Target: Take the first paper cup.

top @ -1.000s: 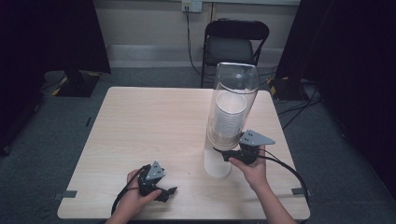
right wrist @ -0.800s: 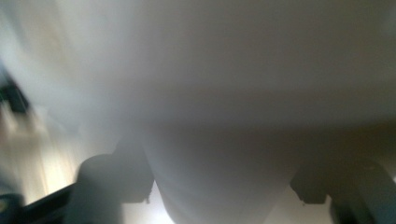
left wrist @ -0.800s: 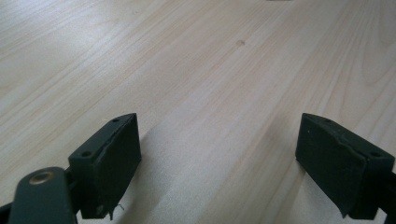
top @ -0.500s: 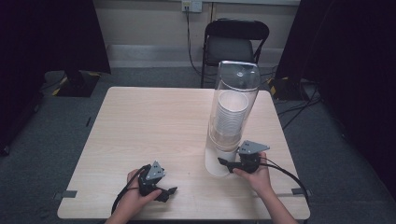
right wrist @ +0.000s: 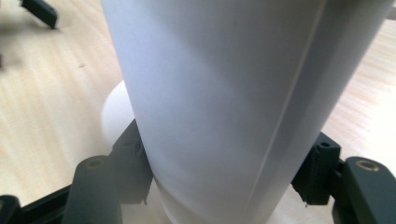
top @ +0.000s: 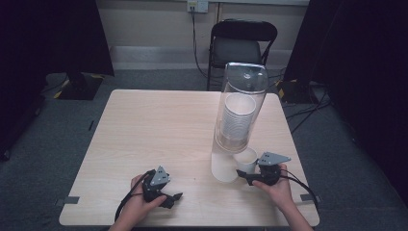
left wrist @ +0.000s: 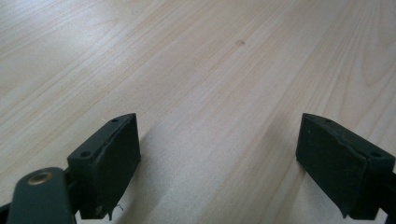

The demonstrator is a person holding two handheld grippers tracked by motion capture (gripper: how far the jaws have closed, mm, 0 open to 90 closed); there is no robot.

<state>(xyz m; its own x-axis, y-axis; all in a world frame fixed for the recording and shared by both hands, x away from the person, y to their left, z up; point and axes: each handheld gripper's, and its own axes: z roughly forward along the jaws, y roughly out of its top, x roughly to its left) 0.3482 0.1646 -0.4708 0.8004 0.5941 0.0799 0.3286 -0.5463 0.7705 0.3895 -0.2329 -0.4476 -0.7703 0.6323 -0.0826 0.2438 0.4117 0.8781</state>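
A white paper cup (top: 247,160) is gripped by the right gripper (top: 244,176) beside a clear cup dispenser (top: 239,109); the left gripper (top: 174,198) (jaws open) is rested on the table (top: 154,125).

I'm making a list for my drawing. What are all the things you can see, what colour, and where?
Table: one, light wood, middle of the room.
Cup tower: one, clear tube on a white base, holding a stack of white cups, right side of the table.
Cup: one, white, beside the tower's base, between the right gripper's jaws.
Chair: one, black, behind the table.
Left gripper: black, open, near the table's front edge.
Right gripper: black, around the cup.
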